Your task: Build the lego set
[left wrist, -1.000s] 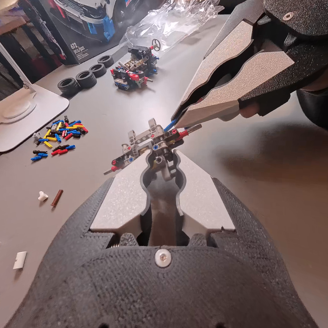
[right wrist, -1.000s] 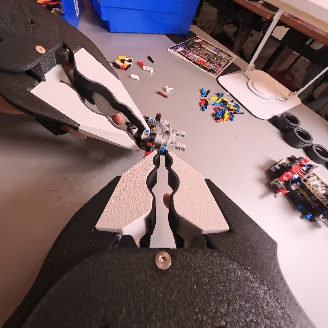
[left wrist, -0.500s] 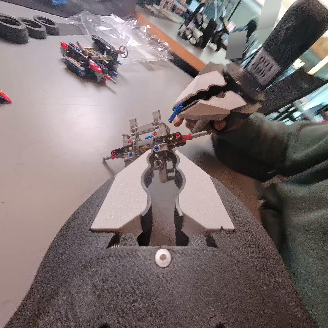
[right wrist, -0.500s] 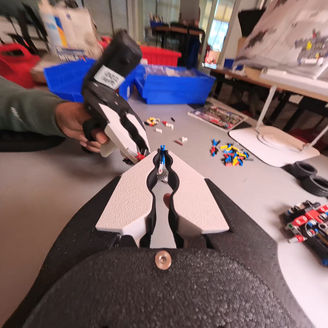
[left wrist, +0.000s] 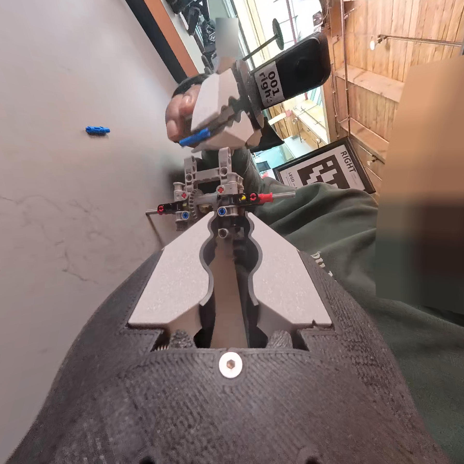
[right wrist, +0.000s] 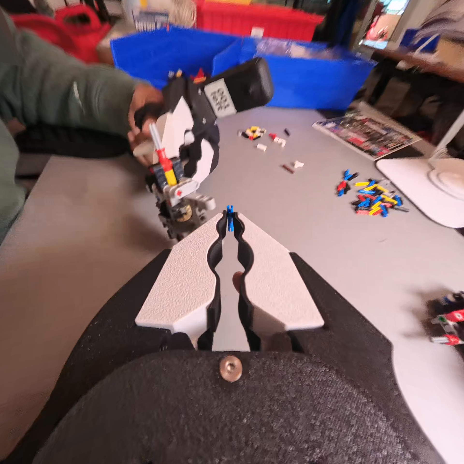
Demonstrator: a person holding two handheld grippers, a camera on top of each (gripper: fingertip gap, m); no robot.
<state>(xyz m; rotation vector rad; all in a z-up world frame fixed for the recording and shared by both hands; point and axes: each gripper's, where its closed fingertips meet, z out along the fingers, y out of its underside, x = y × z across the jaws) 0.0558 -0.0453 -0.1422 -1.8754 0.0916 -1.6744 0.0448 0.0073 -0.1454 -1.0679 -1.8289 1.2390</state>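
Note:
My left gripper (left wrist: 229, 218) is shut on a grey toy-brick axle assembly (left wrist: 216, 193) with a gear, red and black connectors and a grey axle, held up off the grey table (left wrist: 62, 175) and rolled on its side. My right gripper (right wrist: 230, 216) is shut on a small blue pin (right wrist: 229, 218) that sticks out past its tips. In the left wrist view the right gripper (left wrist: 200, 140) hovers just above the assembly with the blue pin (left wrist: 194, 138) pointing left. In the right wrist view the left gripper (right wrist: 185, 173) holds the assembly (right wrist: 175, 195) just left of my fingertips.
A loose blue pin (left wrist: 97, 130) lies on the table. A pile of coloured pins (right wrist: 371, 198), a few small parts (right wrist: 263, 138), an instruction booklet (right wrist: 364, 135), a white stand base (right wrist: 426, 185), blue bins (right wrist: 288, 75) and a partly built chassis (right wrist: 449, 324) surround the work area. About 6 centimetres separates my left fingertips from my right.
Both grippers have lifted and turned. The left has rolled the assembly sideways. The right, pin still held, drew back from the assembly's side and now hovers over it.

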